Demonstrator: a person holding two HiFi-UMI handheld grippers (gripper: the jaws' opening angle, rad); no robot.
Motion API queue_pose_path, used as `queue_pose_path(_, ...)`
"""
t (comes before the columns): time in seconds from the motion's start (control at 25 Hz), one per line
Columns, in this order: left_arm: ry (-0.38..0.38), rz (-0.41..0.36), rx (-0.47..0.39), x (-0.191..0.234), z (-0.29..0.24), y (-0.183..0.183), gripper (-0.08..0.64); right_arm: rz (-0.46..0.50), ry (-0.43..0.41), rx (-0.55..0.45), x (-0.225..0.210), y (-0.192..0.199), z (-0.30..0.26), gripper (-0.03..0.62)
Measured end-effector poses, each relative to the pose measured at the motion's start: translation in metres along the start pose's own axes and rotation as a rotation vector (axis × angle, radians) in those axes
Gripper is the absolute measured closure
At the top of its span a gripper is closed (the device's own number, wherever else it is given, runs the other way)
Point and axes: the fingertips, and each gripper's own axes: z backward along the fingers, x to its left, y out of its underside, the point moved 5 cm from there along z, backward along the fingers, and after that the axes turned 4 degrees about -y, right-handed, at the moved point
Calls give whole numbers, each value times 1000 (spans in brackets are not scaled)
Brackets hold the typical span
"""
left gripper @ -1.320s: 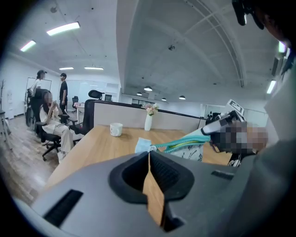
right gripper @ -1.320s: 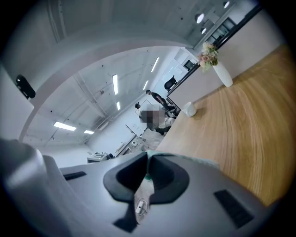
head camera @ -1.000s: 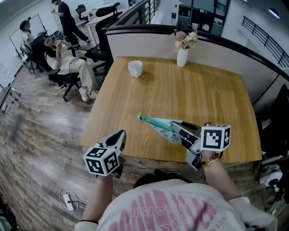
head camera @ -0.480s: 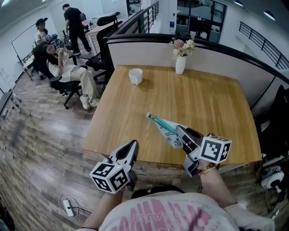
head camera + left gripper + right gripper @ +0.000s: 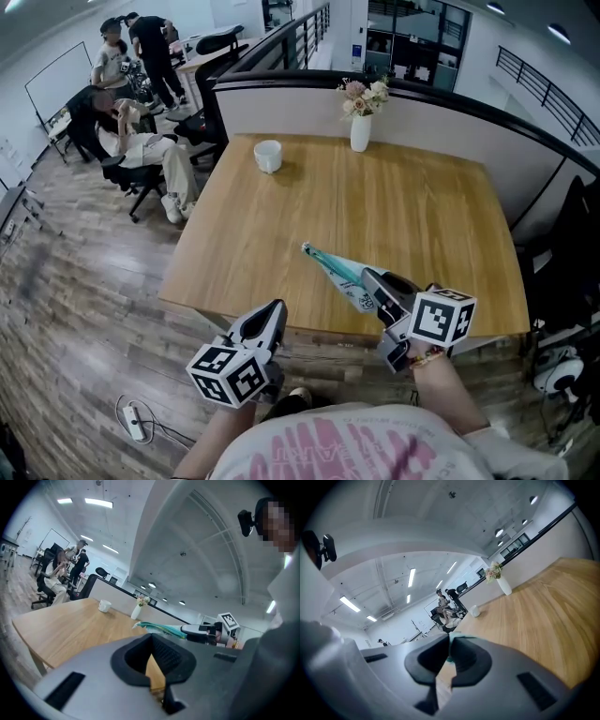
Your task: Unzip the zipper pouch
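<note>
Head view: the left gripper (image 5: pixel 271 316) has come across toward the middle compared with a second ago, so the gap between it and the zipper pouch (image 5: pixel 335 267) is narrower. The right gripper (image 5: pixel 376 282) keeps its clamp on the near end of the pouch and has carried it slightly along. The teal pouch sticks out from those jaws up and to the left over the table (image 5: pixel 422 197), apparently lifted clear of the wood. The zipper looks unopened; I judge this to be the approach to the pull tab, which I cannot pick out.

Left gripper view: the left gripper (image 5: pixel 151 638) has its jaws together with nothing between them. The pouch (image 5: pixel 159 628) hangs ahead and a little to the right, well apart from the tips, with the right gripper (image 5: pixel 200 630) holding its far end. These jaws must part before they can take the tab.

Right gripper view: the right gripper (image 5: pixel 449 640) is pressed together on a thin teal strip of the pouch (image 5: pixel 450 654), which is pinched just behind the tips.
</note>
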Motion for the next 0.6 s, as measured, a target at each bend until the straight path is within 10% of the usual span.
queue_pose_path(0.6,-23,30,-17,-70,22,47,557,6,-7,14,-9,20,86,586)
